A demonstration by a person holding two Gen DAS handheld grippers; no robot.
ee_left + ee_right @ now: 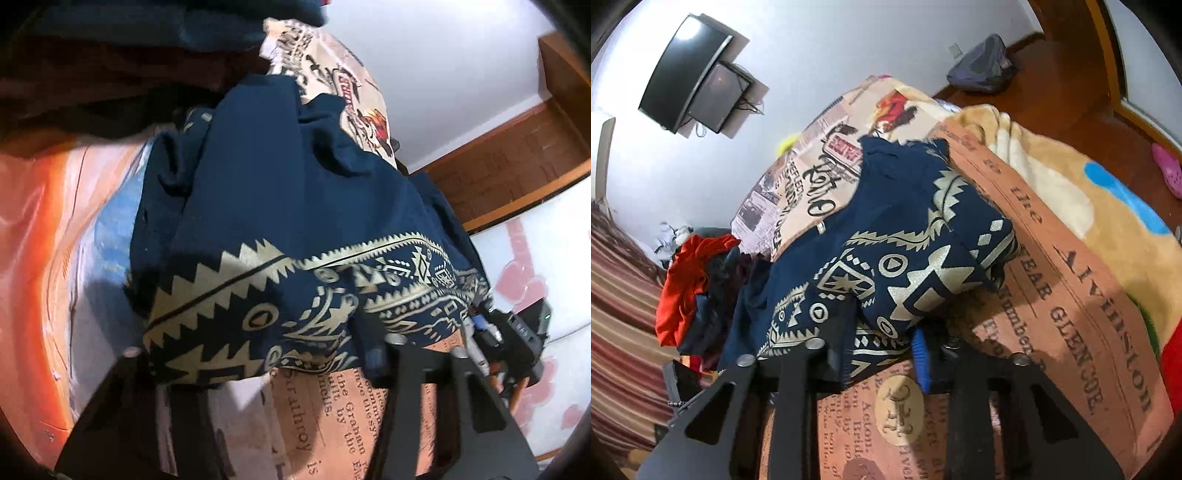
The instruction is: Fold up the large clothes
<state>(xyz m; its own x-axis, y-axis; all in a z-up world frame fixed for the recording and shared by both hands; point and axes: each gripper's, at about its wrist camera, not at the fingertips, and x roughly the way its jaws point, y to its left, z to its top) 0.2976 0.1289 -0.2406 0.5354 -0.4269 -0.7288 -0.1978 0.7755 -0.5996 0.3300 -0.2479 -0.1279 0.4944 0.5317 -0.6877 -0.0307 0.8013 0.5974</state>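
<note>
Two black fingers [373,354] of the left gripper [266,354] frame the near hem of the navy garment [277,192] in the left wrist view; the cloth drapes over them and between them, but whether the pads pinch it I cannot tell. That garment lies bunched on the newsprint bedsheet [325,398], its gold-patterned border running across the frame near the fingers and its plain blue body stretching away from the camera. An orange blanket [33,236] crowds one side, darker clothes [110,74] the far end, and the other gripper sits at the hem's right end, with white wall and wooden floor [517,158] beyond. Seen from the right wrist, the right gripper [882,350] has its jaws narrow, the patterned hem falling between the black finger [834,354] and the blue pad [921,354], apparently nipped. Here the garment's long axis runs diagonally away toward the bed's far end. A beige fleece blanket [1071,192] lines the bed's right edge, with open floor past it, while a red clothes heap [690,280] blocks the left.
</note>
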